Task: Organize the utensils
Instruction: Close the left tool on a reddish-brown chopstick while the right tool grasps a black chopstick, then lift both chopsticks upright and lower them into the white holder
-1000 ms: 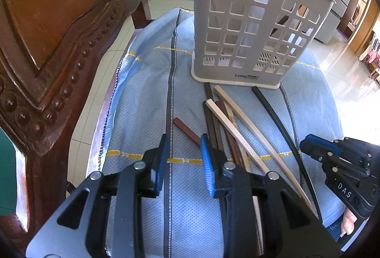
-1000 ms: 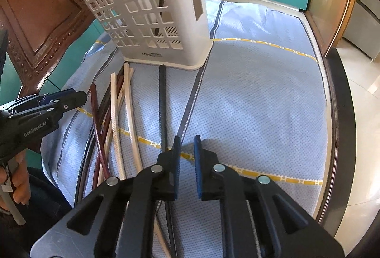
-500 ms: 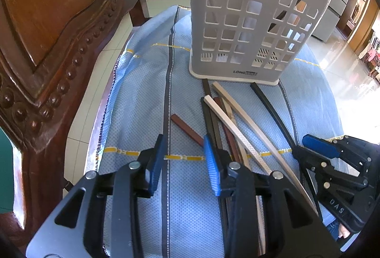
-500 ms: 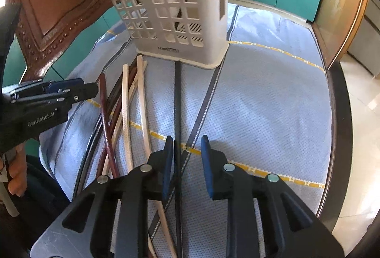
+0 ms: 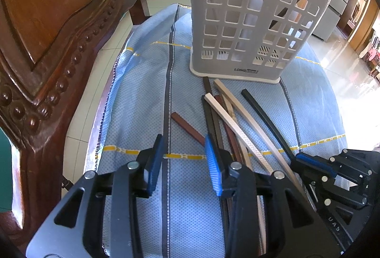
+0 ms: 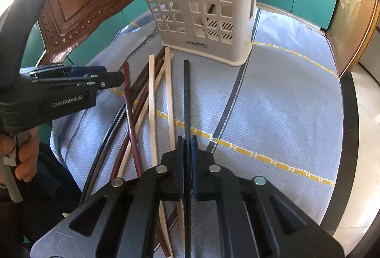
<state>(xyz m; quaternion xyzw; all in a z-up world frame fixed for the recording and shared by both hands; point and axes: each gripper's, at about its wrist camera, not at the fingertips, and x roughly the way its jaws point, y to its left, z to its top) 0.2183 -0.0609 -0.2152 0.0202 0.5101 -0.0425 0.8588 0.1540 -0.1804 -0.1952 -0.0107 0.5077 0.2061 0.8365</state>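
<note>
Between right gripper (image 6: 187,151) jaws: black chopstick (image 6: 187,96).

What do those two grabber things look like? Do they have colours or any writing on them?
Both are mostly black. The left gripper has two flat fingers lined with ribbed bright blue pads, joined by round silver rivets. The right gripper has the same black fingers with darker blue pads. White "GenRobot.AI" lettering runs along the left one's side. A bare hand holds its grey handle.

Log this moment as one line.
right claw: shut on black chopstick | left claw: open, empty | other chopsticks: on cloth | holder: upright
</note>
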